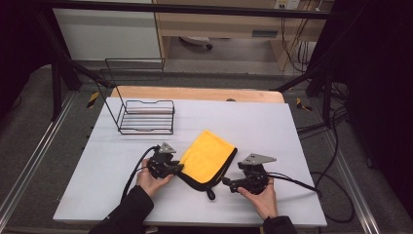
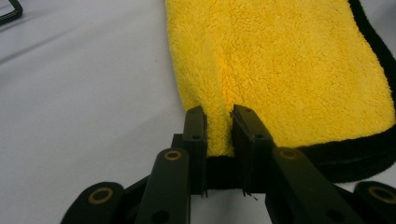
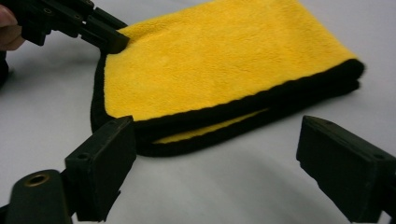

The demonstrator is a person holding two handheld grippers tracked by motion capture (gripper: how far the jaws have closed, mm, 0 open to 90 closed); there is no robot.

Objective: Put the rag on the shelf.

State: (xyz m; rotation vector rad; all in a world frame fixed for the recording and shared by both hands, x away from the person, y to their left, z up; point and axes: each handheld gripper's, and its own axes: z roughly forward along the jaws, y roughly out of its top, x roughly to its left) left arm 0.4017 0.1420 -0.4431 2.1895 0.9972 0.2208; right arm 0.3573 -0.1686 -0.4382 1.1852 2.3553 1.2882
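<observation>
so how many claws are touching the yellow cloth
1. The left claw pinches the near-left edge of the yellow cloth, a fold of it between its jaws. The right claw stands open just short of the cloth's black-trimmed edge, touching nothing.

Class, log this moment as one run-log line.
left gripper: shut on yellow cloth | right gripper: open, beside cloth | wire rack: untouched

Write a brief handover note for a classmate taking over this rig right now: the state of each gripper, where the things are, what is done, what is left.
Left gripper: shut on the near edge of the folded yellow cloth.
Right gripper: open, nothing between its jaws, facing the cloth's black-trimmed edge.
Cloth: lies folded on the white table. Wire rack stands behind it, nothing in it.
Done: cloth folded, one edge gripped.
Left: probably grip with the right gripper, then move the cloth, perhaps to the rack.
</observation>
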